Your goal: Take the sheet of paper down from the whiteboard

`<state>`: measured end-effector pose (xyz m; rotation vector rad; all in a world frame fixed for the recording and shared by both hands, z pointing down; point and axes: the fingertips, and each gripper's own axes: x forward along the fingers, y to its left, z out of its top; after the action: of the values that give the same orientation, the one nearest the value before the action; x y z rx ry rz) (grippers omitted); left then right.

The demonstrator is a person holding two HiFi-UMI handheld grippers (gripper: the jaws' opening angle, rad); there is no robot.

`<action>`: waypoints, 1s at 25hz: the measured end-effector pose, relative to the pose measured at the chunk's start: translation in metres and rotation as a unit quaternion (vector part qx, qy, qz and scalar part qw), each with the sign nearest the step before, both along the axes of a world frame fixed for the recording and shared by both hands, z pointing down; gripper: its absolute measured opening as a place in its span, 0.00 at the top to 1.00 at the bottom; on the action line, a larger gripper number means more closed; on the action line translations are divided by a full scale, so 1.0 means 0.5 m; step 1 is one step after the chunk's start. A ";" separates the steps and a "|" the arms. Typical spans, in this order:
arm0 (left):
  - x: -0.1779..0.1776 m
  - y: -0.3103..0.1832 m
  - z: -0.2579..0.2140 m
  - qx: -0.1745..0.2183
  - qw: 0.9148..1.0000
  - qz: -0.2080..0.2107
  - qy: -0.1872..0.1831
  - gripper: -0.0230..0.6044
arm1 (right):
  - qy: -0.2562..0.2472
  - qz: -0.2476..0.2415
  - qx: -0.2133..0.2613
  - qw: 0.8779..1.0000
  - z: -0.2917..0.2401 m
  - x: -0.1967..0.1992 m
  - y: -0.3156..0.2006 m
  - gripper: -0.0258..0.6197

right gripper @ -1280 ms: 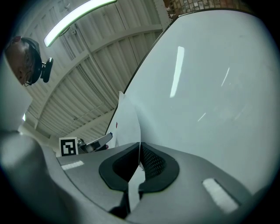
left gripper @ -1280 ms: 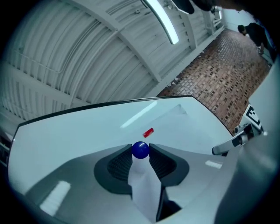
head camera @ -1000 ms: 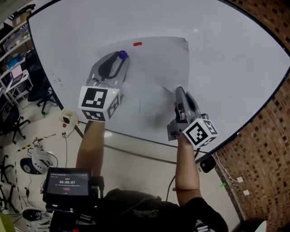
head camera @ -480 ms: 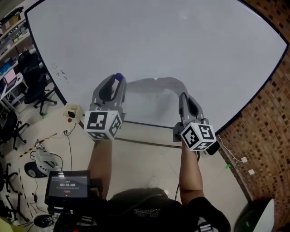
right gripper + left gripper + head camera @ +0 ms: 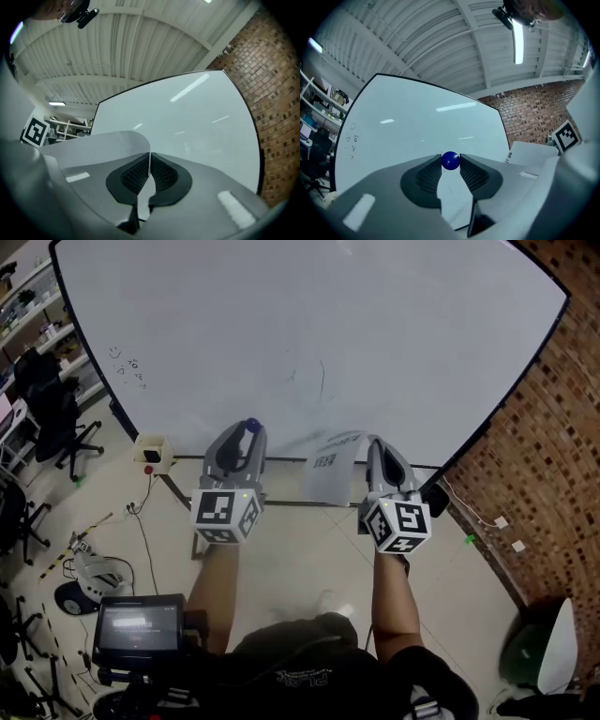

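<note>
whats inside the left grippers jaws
A blue ball is pinched between the left gripper's jaw tips. Below it the gap shows whiteboard. Where the ball meets the pads is covered.

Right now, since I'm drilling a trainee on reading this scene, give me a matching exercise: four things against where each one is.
Things:
1. sheet of paper
2. blue ball
3. whiteboard
4. brick wall

Places:
A. gripped by the left gripper
B. along the head view's right edge
C. pinched by the shut right gripper
D. standing beyond both grippers

Pairs: 1-C, 2-A, 3-D, 4-B
</note>
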<state>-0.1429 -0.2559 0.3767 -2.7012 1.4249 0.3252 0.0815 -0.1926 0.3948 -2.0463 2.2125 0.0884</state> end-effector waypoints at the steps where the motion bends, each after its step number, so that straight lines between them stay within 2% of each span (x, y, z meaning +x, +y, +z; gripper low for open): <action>1: 0.001 0.008 0.010 -0.005 1.000 0.002 0.001 0.77 | 0.007 0.004 -0.002 1.000 0.006 -0.003 0.010 0.94; 11: 0.026 0.055 0.027 -0.009 1.000 -0.008 -0.011 0.77 | 0.057 0.020 -0.015 0.998 0.020 -0.004 0.058 0.94; 25: 0.049 0.085 0.037 -0.015 1.000 -0.014 -0.022 0.77 | 0.063 0.006 -0.010 0.998 0.014 -0.016 0.078 0.94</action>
<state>-0.1182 -0.2132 0.3951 -2.6913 1.4641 0.2427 0.0737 -0.1538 0.4018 -2.1191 2.2830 0.2044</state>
